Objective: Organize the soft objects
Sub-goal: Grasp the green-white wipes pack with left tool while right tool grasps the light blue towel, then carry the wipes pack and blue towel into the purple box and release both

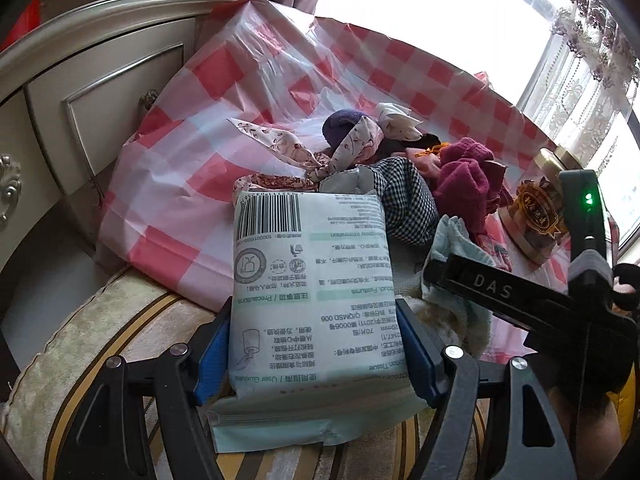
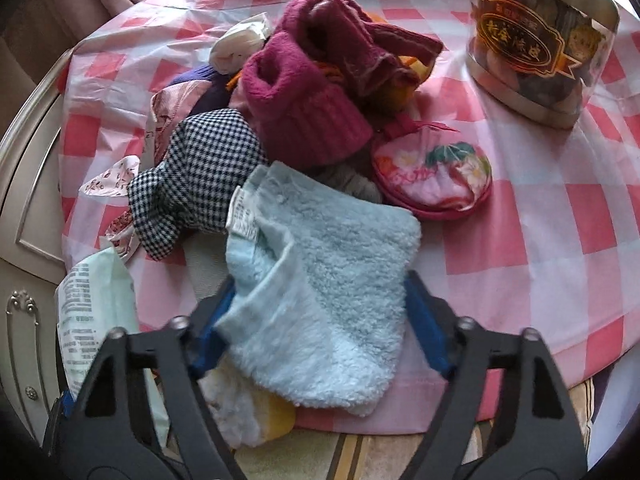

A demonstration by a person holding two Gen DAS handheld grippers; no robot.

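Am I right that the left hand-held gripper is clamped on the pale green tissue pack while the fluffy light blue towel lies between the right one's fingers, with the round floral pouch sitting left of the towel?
Nearly: the right wrist view shows the round floral pouch up and to the right of the fluffy light blue towel, not left. The left hand-held gripper does clamp the pale green tissue pack.

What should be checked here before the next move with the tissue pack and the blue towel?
1. Left gripper clamps the tissue pack on both sides: ok.
2. Right gripper has the blue towel between its fingers: ok.
3. Right pads pressing on the towel: cannot tell.
4. Towel free of the checked cloth: cannot tell, they touch.
5. Jar stands clear of both grippers: ok.
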